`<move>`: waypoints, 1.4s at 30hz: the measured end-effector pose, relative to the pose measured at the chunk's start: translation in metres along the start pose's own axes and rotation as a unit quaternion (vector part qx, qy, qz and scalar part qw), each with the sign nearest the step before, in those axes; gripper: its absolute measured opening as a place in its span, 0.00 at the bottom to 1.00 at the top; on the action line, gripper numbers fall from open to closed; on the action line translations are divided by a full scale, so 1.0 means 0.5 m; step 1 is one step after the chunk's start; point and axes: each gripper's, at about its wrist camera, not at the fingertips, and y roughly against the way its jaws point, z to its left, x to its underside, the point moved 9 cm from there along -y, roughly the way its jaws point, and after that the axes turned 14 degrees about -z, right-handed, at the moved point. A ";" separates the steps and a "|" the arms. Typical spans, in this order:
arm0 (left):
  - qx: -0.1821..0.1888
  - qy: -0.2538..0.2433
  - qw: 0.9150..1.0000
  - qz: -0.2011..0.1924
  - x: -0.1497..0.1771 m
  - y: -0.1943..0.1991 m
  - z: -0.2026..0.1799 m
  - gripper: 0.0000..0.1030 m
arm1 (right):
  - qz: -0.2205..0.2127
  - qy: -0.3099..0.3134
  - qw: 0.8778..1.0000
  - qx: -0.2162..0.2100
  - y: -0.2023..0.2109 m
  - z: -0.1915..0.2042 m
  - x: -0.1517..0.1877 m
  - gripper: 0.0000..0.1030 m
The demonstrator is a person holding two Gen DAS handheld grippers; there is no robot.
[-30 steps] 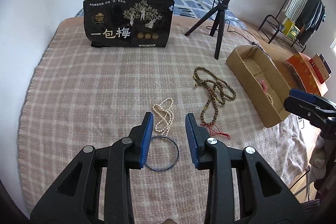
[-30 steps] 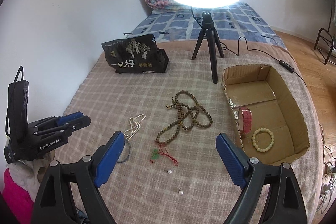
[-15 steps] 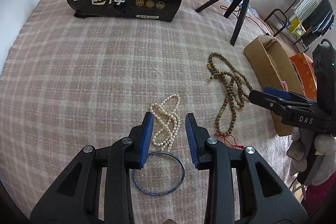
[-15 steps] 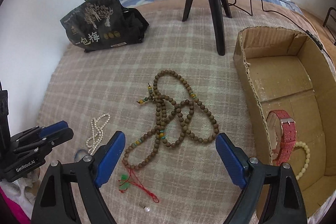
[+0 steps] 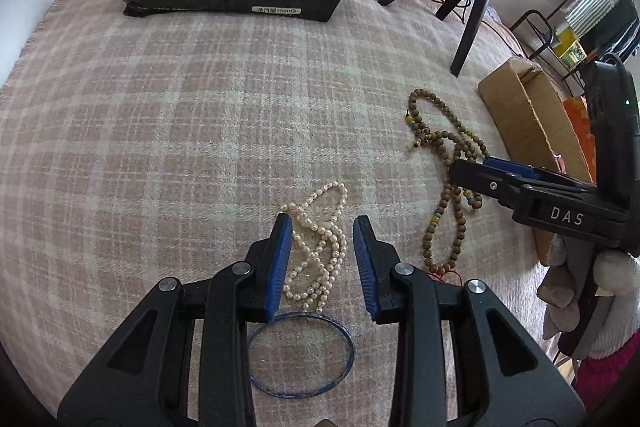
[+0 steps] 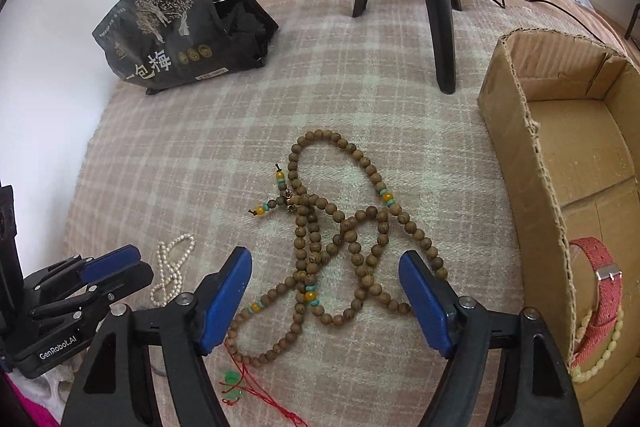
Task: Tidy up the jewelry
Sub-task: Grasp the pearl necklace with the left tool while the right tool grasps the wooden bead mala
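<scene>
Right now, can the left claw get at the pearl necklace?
Probably yes: the left claw hangs open right over the pearl necklace, strands showing between its pads. Nothing covers it; the blue bangle lies nearer, apart from the closing line.

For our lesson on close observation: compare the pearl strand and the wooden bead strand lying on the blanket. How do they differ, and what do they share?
The pearl strand has small, whitish beads; the wooden bead strand has larger brown beads with a few yellow and turquoise ones. The pearl strand lies in a narrow bunch, while the wooden strand sprawls in wide loops and trails a red cord. Both lie loose on the checked blanket, outside the cardboard box, each between open gripper fingers.
</scene>
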 end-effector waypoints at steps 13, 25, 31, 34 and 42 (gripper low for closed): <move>-0.031 -0.021 0.999 0.022 0.019 -0.049 0.011 0.30 | 0.006 0.011 1.000 0.019 -0.032 0.005 -0.006 0.72; -0.033 -0.030 0.999 0.024 0.016 -0.069 -0.008 0.30 | 0.003 0.046 0.997 0.060 -0.053 -0.001 -0.010 0.56; -0.052 -0.059 0.997 0.013 0.013 -0.078 -0.017 0.29 | -0.005 0.079 0.994 0.076 -0.050 0.008 -0.005 0.41; -0.060 -0.053 0.997 0.008 0.007 -0.079 -0.008 0.11 | -0.008 0.083 0.994 0.068 -0.045 0.012 -0.003 0.29; -0.054 -0.035 0.998 0.001 0.000 -0.070 -0.001 0.05 | -0.019 0.059 0.997 0.045 -0.025 0.007 -0.006 0.15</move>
